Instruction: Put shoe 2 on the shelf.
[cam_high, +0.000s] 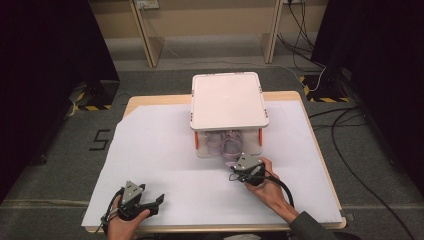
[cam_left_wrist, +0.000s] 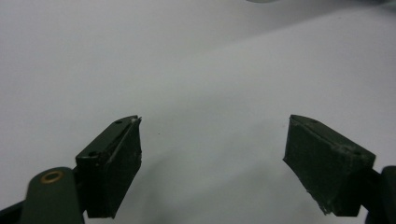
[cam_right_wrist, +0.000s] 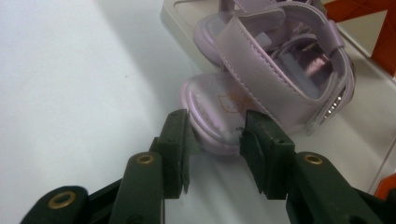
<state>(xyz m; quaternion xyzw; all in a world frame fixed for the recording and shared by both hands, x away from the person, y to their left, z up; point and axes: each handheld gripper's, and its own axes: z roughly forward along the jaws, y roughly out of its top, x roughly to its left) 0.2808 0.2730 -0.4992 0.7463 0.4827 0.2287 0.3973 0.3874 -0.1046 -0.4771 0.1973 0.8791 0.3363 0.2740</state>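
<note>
Right gripper (cam_right_wrist: 215, 137) pinches the sandal (cam_right_wrist: 261, 88) by its toe edge at the box (cam_high: 228, 102) mouth, likely to drag it. Left gripper (cam_left_wrist: 212, 144) rests wide open, empty, on the sheet (cam_high: 165, 165).

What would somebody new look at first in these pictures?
Probably the shiny lilac sandal, poking out of the open front of the white box in the middle of the table. The right claw is pinching the sandal's heel end. Near the table's front edge, the left claw hangs wide open over the white sheet.
</note>
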